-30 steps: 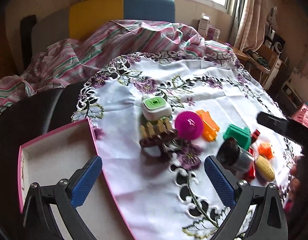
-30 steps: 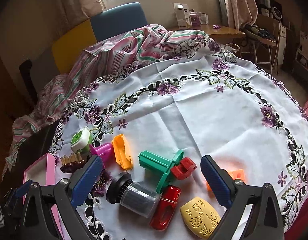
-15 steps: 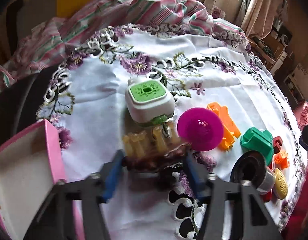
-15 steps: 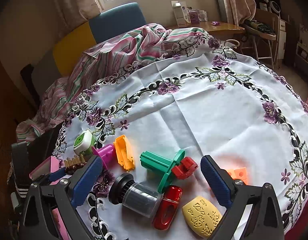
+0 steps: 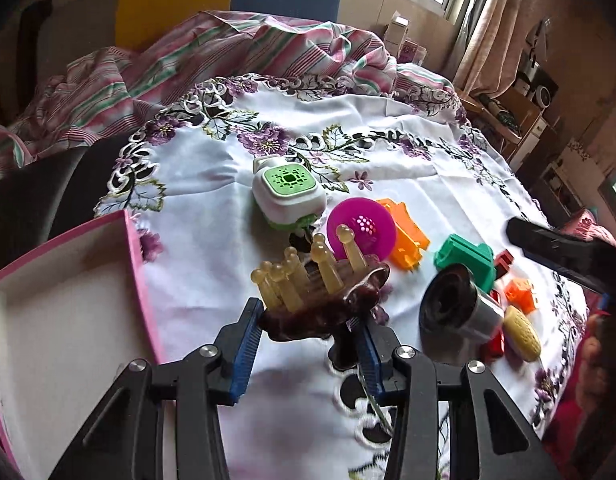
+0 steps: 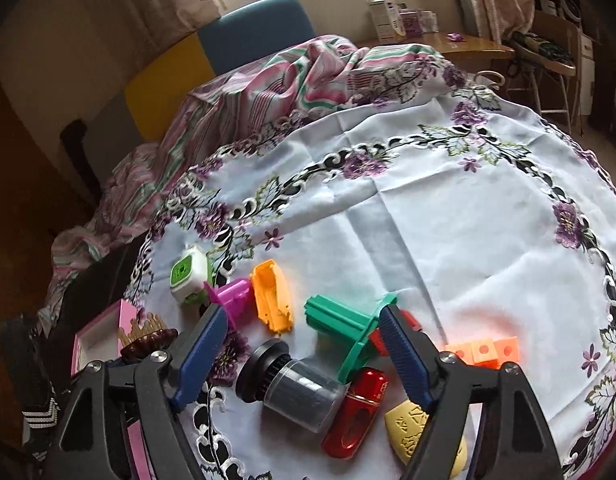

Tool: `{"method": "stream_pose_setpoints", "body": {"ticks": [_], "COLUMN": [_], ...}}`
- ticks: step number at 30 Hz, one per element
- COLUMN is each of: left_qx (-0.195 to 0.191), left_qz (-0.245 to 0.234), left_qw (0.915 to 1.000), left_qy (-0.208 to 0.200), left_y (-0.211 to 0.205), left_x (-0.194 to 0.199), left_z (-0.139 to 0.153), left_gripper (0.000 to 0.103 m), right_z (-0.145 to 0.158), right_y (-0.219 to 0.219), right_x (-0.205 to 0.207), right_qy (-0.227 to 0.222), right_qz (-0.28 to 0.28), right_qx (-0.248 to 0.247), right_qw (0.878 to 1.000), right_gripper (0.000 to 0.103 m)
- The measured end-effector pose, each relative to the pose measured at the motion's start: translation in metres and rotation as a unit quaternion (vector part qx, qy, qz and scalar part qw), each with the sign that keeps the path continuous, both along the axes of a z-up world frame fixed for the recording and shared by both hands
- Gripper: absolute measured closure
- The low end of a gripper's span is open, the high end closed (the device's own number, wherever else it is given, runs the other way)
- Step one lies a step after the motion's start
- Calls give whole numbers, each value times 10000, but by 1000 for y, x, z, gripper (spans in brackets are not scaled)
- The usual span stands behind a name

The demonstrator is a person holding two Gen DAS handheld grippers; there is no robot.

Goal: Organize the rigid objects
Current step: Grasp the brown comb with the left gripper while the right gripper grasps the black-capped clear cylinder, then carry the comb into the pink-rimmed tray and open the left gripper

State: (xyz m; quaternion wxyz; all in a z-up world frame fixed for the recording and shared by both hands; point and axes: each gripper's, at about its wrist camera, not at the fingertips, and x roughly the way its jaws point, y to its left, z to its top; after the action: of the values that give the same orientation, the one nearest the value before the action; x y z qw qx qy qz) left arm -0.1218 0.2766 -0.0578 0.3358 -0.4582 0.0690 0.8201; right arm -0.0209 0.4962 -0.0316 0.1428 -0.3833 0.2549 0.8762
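Gripped between the narrowed jaws of the left gripper (image 5: 308, 344), a brown comb (image 5: 328, 304) is held above the desk (image 5: 408, 184), beside the pink box (image 5: 135, 264). The right gripper (image 6: 303, 356) is held with jaws wide over a dark jar (image 6: 295, 388).

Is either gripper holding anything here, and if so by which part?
The left gripper is shut on the brown massage comb, clamped across its dark base with the amber prongs pointing up. The right gripper is open and holds nothing.
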Motion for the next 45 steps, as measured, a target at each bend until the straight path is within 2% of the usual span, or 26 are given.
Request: {"method": "stream_pose_setpoints", "body": {"ticks": [3,7,13,19,20,22,25,30,38,45], "left_qx": [57,171,236,178,148,111,-63,-326,-566,-551], "left_qz": [-15,2,171,438,479,573,722,995,1301,1537], "left_qw": [9999,9997,9991,9981,9979,9974,9955,9918,9885,9862], "left_qy": [103,194,324,408,401,420,606,728,531,269], "left_y": [-12,-27,-51,-77,-81,-91,-106,-132,-161,-175], "left_x": [13,26,36,44,45,45,46,37,14,-21], "left_z": [9,22,34,37,36,35,36,30,6,-7], "left_gripper": [58,58,58,58,58,58,58,58,58,58], "right_z": [-8,-17,-28,-46,-49,-53,-52,-49,-49,-50], "right_y": [-21,-49,-57,-67,-69,-72,-77,-74,-76,-76], "right_x": [-14,-22,-26,-32,-33,-35,-35,-33,-33,-34], "right_qy": [-304,-717,-1041,-1521,-1583,-1679,-1641,-1592,-1585,-1605], "right_qz": [627,1102,1340,1431,1448,1486,1479,1353,1348,1301], "right_qx": [131,777,1033,1533,1600,1736,1891,1775,1801,1883], "right_qw": [9975,9883,9801,9659,9635,9589,9568,9617,9614,9601], "right_gripper": [23,20,19,19,21,32,40,44,45,45]}}
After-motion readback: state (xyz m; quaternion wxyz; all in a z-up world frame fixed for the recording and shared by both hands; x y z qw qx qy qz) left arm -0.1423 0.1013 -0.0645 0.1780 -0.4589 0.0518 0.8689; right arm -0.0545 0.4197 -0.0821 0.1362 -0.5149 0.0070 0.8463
